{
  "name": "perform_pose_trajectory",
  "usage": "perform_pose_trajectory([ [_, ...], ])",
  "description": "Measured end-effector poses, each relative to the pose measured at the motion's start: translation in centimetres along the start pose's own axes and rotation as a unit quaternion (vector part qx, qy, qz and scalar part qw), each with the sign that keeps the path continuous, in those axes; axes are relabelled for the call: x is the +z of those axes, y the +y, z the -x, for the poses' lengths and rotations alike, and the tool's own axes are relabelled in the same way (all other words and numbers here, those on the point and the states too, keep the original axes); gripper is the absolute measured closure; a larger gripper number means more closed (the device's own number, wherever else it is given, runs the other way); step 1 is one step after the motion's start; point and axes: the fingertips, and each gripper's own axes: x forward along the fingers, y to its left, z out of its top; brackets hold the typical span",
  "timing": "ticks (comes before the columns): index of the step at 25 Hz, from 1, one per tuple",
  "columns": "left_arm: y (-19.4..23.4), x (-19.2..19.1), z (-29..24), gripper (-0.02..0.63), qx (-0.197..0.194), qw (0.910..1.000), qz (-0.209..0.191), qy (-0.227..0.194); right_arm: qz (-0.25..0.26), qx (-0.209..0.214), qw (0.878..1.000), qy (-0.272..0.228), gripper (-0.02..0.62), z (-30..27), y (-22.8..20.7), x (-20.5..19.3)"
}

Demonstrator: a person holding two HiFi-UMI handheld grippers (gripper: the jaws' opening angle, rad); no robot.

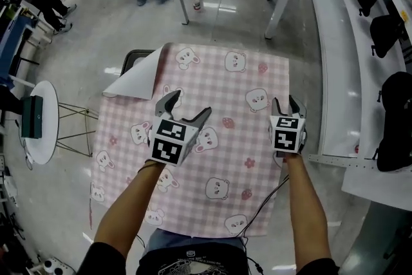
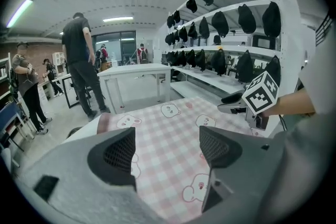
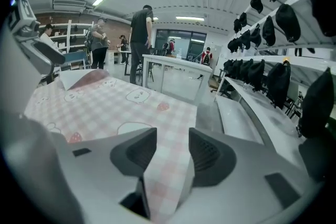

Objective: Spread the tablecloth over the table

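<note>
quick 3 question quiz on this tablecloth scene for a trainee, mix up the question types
1. True or false: the far left corner of the tablecloth is folded back, white underside up.
2. What stands between the jaws of the right gripper? A nothing; B the tablecloth's edge; C a bottle.
3. Fill in: the ___ gripper's jaws are apart with nothing between them.
Key: 1 true; 2 B; 3 left, meaning the left gripper.

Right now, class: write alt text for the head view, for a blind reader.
A pink checked tablecloth with bear prints lies spread out, far left corner folded back. Left gripper open above it; right gripper at its right edge.
</note>
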Motion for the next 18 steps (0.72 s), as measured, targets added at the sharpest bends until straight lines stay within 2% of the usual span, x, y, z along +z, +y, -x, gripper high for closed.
perform_pose_trajectory([
  [6,3.0,-0.2,2.9,0.221,0.017,0.9996,-0.02,-0.004,0.008,0.005,1.0,-0.019,0.417,1.9,2.2,1.9],
  [18,14.4,-5.2,9.7,0.221,0.037,0.9973,-0.062,0.007,0.013,0.018,0.998,-0.057,0.4,5.5,14.0,7.2],
])
